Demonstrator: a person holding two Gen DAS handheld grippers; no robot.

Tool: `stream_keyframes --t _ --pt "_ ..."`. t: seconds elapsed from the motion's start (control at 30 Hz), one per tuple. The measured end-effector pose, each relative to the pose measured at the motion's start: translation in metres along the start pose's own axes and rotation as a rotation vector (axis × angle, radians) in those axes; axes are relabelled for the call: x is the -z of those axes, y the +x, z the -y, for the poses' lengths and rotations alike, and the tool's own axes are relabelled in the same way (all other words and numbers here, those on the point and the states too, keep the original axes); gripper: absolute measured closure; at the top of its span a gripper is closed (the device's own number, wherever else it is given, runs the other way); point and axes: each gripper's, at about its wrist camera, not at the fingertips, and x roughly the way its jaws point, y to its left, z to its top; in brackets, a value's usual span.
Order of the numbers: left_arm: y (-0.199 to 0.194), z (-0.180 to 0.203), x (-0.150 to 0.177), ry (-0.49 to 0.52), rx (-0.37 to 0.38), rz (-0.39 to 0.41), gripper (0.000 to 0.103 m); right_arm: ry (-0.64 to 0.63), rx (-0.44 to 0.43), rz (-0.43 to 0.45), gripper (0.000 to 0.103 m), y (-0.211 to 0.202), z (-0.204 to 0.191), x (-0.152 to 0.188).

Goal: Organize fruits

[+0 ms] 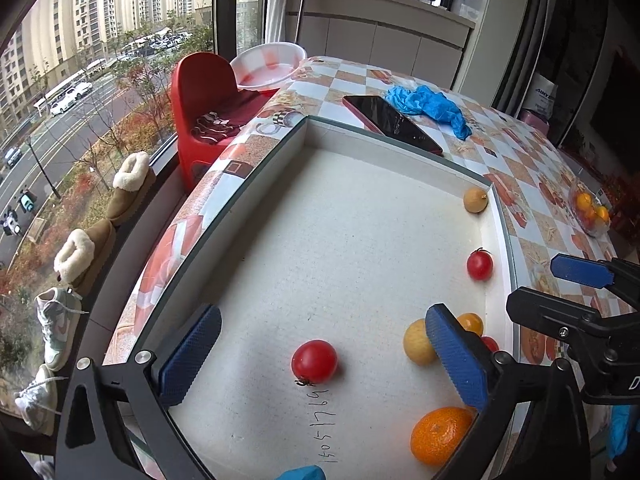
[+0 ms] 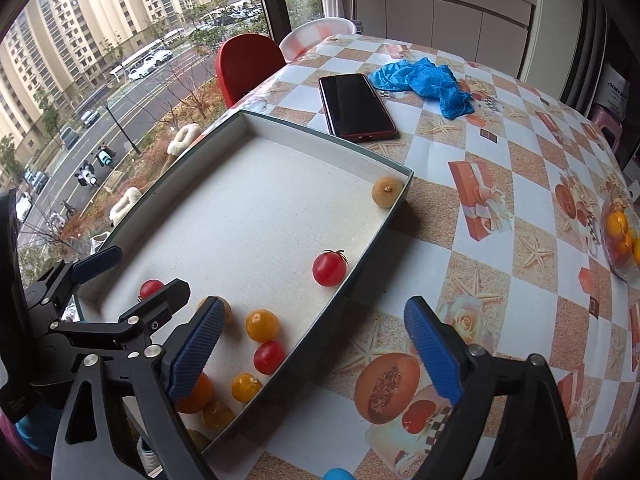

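A shallow white-lined tray (image 1: 360, 216) (image 2: 248, 208) lies on the table with fruits scattered along its right side. My left gripper (image 1: 320, 352) is open and empty over the tray, with a red cherry tomato (image 1: 314, 362) between its fingers. Nearby lie a pale yellow fruit (image 1: 418, 342), an orange mandarin (image 1: 440, 434), another red tomato (image 1: 479, 265) (image 2: 329, 268) and a tan longan (image 1: 475, 200) (image 2: 386, 192). My right gripper (image 2: 316, 352) is open and empty, straddling the tray's right wall. Yellow (image 2: 262, 325) and red (image 2: 269, 357) tomatoes lie just inside.
A red-cased phone (image 1: 394, 122) (image 2: 358, 106) and crumpled blue gloves (image 1: 430, 106) (image 2: 424, 80) lie beyond the tray. A clear bowl of oranges (image 1: 590, 210) (image 2: 620, 236) stands at the table's right edge. A red chair (image 1: 204, 92) and window are on the left.
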Motion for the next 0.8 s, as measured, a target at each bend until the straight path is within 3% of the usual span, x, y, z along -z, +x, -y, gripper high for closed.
stream_keyframes --t 0.8 --pt "-0.0080 0.0117 0.0090 0.047 -0.035 -0.047 0.000 -0.035 0.023 -0.021 0.000 -0.0043 -0.0031 0.0094"
